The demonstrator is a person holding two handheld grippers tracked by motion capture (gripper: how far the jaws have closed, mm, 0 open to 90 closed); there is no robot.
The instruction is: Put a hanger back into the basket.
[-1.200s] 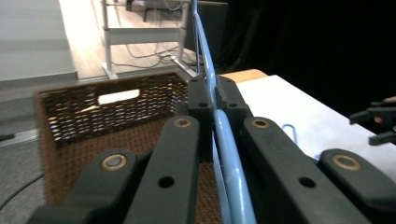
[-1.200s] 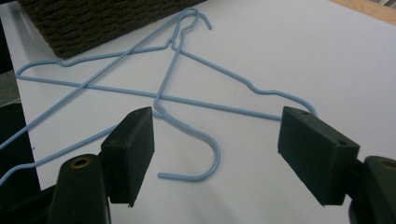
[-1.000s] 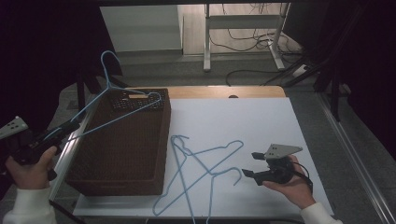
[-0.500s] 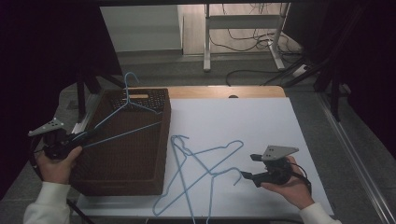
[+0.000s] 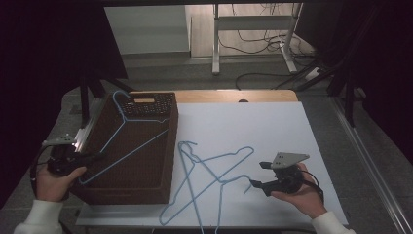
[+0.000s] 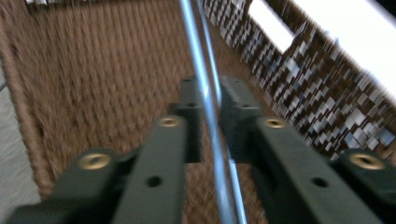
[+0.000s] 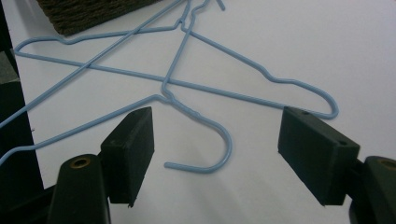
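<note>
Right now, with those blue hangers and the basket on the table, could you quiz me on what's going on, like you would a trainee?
1. True or false: the left gripper is shut on a blue hanger that lies over the brown basket.
2. How many hangers lie on the white tabletop? A) none B) two C) five
3. Fill in: the jaws of the right gripper stand ____, with a hanger hook between them.

Key: 1 true; 2 B; 3 open.
</note>
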